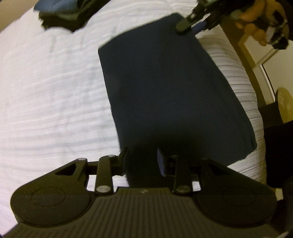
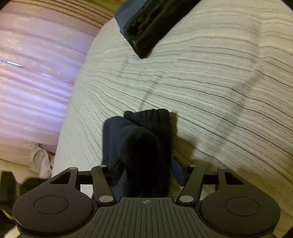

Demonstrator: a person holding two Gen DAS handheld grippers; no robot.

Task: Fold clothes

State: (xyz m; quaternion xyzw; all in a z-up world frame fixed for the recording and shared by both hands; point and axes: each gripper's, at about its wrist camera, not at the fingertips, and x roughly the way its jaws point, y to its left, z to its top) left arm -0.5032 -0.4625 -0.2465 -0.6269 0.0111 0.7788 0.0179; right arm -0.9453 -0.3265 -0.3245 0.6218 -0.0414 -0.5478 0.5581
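Both tongs (image 1: 142,161) (image 2: 146,170) clamping navy garment (image 1: 164,95), folded stack (image 2: 146,27) on bed (image 1: 45,91)

No readable text, label, brand, number or sign shows in either view.

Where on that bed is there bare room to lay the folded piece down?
The widest free patch of bedspread lies left of the navy garment, below the stack of folded clothes. Right of the garment only a thin strip remains before the bed's edge; both grippers, left and right, crowd its ends.
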